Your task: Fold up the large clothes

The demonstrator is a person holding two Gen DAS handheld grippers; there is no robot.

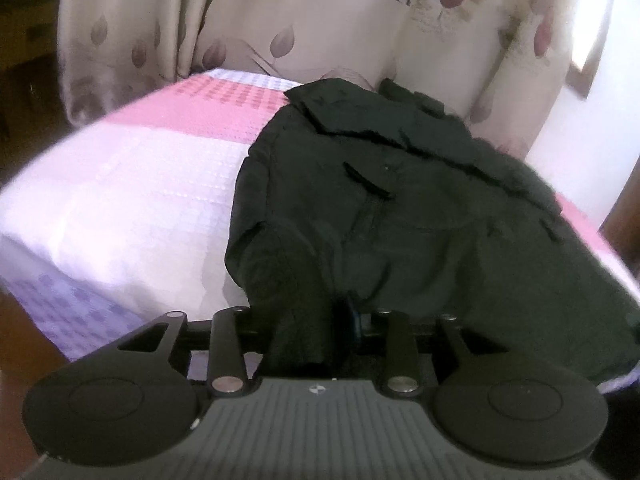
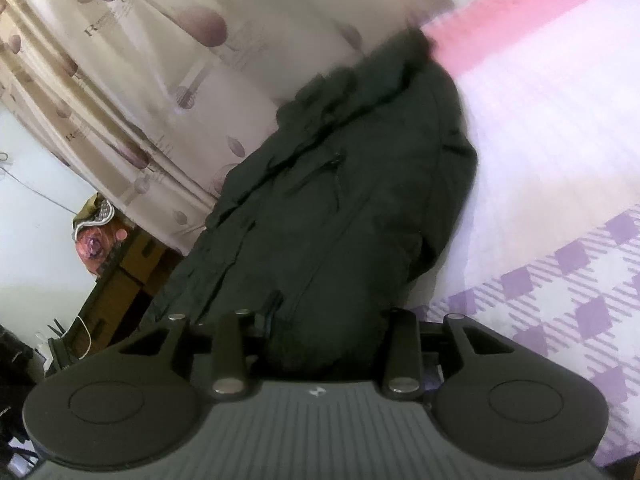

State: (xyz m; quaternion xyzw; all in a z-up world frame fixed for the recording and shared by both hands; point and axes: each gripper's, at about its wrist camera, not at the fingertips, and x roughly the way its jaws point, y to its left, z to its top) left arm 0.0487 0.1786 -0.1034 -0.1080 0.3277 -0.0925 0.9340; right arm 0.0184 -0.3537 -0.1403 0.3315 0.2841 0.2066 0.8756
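A dark green-black jacket [image 1: 400, 208] lies spread on the pink, white and lilac bed cover [image 1: 140, 200], collar at the far end by the curtain. My left gripper [image 1: 308, 328] is at the jacket's near hem. A fold of the fabric stands loosely between its parted jaws, and one blue-edged pad [image 1: 354, 320] shows beside the cloth. In the right wrist view the jacket [image 2: 340, 208] runs away from me along the bed's left edge. My right gripper [image 2: 324, 332] is shut on a thick bunch of its near end, which hides the fingertips.
A floral curtain [image 1: 280, 20] hangs close behind the bed's far end. Left of the bed edge in the right wrist view stand a wooden cabinet [image 2: 132, 264] and a patterned bundle [image 2: 96, 236]. Bare bed cover [image 2: 540, 140] stretches beside the jacket.
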